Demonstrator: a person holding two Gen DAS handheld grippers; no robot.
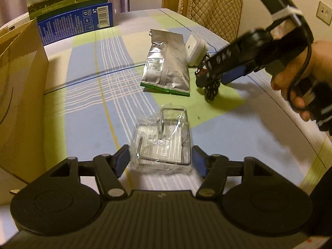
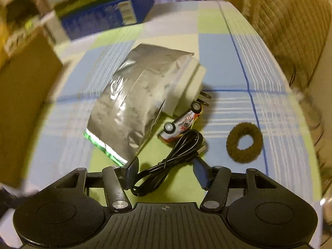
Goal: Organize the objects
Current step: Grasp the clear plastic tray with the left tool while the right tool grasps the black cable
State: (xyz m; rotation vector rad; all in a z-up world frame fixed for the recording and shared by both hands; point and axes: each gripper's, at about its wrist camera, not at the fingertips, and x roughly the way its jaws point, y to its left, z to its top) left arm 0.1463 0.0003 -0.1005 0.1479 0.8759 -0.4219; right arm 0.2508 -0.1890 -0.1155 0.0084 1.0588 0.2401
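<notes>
My left gripper [image 1: 160, 160] is open, its fingers on either side of a clear plastic bag holding a metal hook [image 1: 164, 140] on the checked tablecloth. My right gripper [image 2: 166, 170] is open above a coiled black USB cable [image 2: 176, 155]. Beyond the cable lie a toy car [image 2: 181, 124], a silver foil pouch [image 2: 137, 101], a white plug adapter [image 2: 188, 83] and a brown hair tie [image 2: 244, 144]. In the left wrist view the right gripper [image 1: 213, 78] hangs low beside the pouch [image 1: 166, 64] and the adapter [image 1: 196, 49].
A cardboard box [image 1: 18, 95] stands at the left. A blue milk carton [image 1: 72, 12] stands at the back left. A chair with a quilted cover [image 1: 213, 4] is behind the table's far edge. The table's right edge [image 1: 290, 108] runs close to the right hand.
</notes>
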